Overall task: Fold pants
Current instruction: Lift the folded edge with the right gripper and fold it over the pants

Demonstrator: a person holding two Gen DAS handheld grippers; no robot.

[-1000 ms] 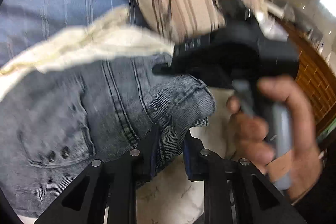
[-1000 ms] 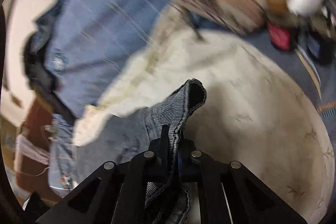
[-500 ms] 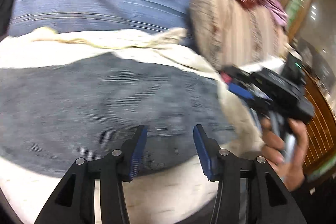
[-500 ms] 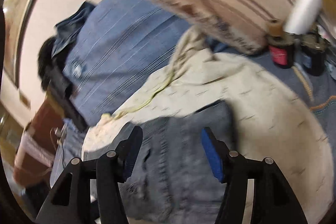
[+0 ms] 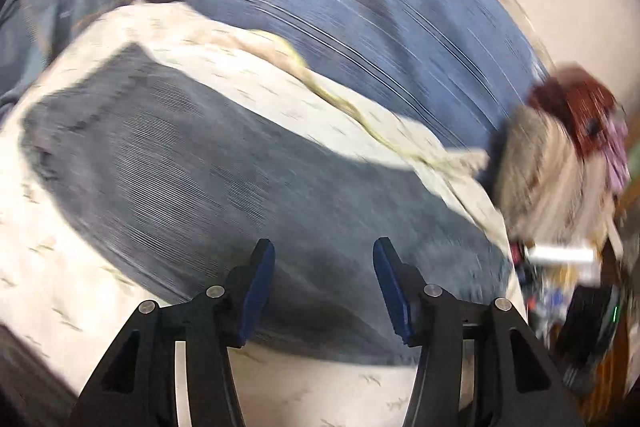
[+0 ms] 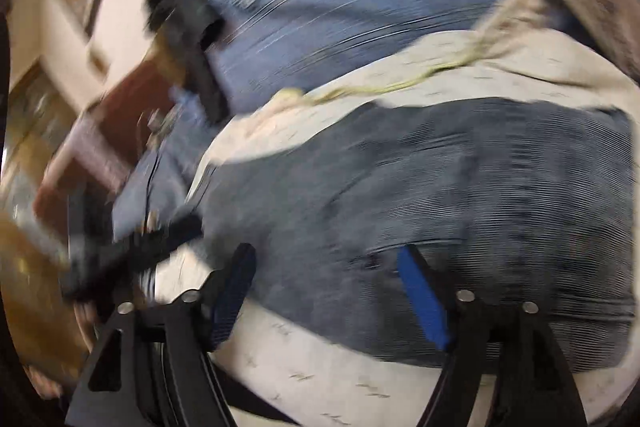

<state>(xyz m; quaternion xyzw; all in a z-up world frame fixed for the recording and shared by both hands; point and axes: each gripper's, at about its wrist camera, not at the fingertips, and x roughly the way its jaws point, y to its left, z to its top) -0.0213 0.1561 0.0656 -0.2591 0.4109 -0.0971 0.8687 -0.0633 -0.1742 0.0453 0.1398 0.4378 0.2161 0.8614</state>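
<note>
Denim pants [image 5: 224, 187], grey-blue, lie flat as a folded block on a cream sheet [image 5: 48, 267] with small dark marks. In the left wrist view the long axis runs from upper left down to lower right; in the right wrist view the pants [image 6: 460, 195] stretch mostly left to right, filling the middle. Both views heavily motion-blurred, seams and pockets not clear.

Left gripper [image 5: 324, 283] hangs above the near edge of the denim, jaws spread wide, blue pads [image 5: 256, 291] apart, nothing between them. Right gripper [image 6: 328, 291] likewise gapes wide over the near edge of the pants, blue pad [image 6: 424, 299] showing, gripping nothing. Whether either tip touches the cloth, cannot tell.

Sheet's yellowish hem [image 5: 336, 99] runs behind the pants. Past it, a blue striped cover [image 5: 400, 27]. A beige striped pillow [image 5: 536, 167] sits at the right of the left view, with a dark red item [image 5: 576, 107] on top of it. Clutter at lower right too blurred to name. No readable writing or labels anywhere.
</note>
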